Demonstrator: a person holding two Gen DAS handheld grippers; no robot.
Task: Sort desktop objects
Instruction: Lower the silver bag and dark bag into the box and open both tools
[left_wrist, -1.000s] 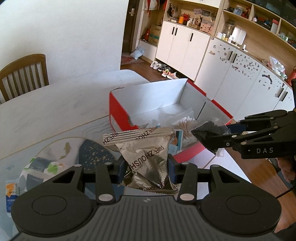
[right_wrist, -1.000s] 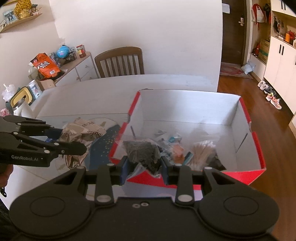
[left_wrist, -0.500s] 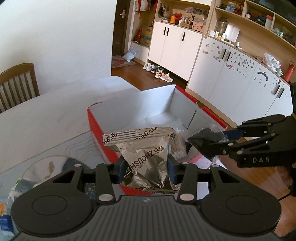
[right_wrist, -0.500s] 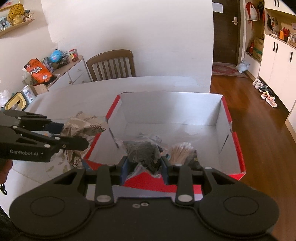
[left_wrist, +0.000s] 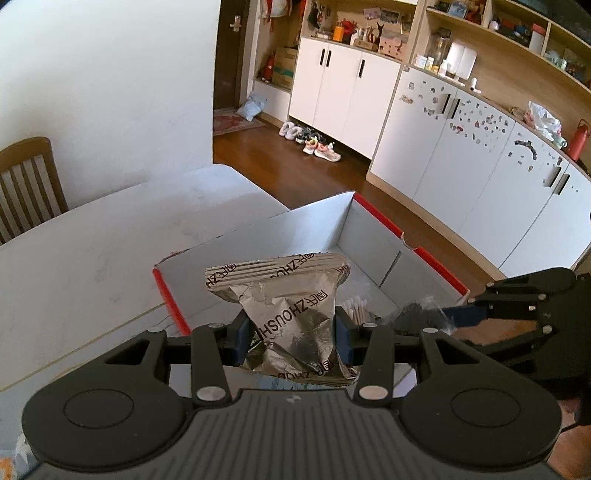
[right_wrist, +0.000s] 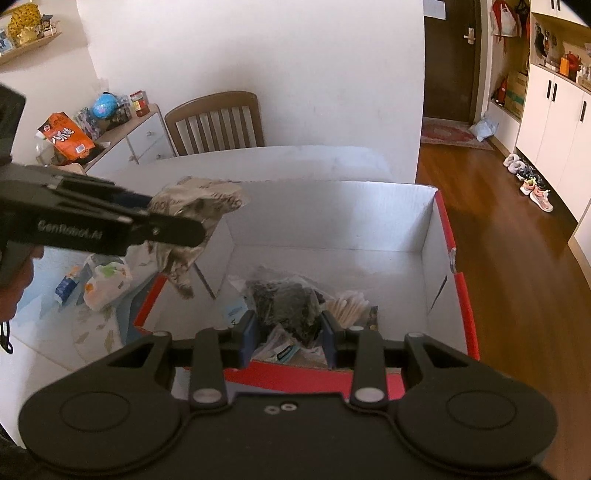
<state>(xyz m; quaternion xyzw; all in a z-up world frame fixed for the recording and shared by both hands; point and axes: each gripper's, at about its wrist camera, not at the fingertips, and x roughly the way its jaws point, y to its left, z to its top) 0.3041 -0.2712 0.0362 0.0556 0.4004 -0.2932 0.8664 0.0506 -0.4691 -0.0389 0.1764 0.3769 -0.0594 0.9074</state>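
A crinkled silver snack packet (left_wrist: 291, 314) with black lettering is clamped between the blue pads of my left gripper (left_wrist: 293, 338), held over the near corner of a red-and-white cardboard box (left_wrist: 376, 218). The right wrist view shows the same snack packet (right_wrist: 192, 218) hanging from the left gripper (right_wrist: 173, 229) above the box's left wall (right_wrist: 221, 236). My right gripper (right_wrist: 288, 332) is shut on a clear bag of dark dried material (right_wrist: 288, 306), just above the box's near rim. In the left wrist view that dark bag (left_wrist: 417, 314) juts from the right gripper (left_wrist: 458, 314).
Inside the box lie cotton swabs (right_wrist: 349, 306) and small packets (right_wrist: 280, 349). Left of the box, on the white table (right_wrist: 314, 162), lie a patterned mat (right_wrist: 99, 325) and soft packets (right_wrist: 105, 280). A wooden chair (right_wrist: 218, 122) stands behind the table; wood floor (right_wrist: 517, 240) lies to the right.
My left gripper has carried the silver packet rightward, from beside the box to over its near left corner. The right gripper has drifted slightly lower over the box with the dark bag.
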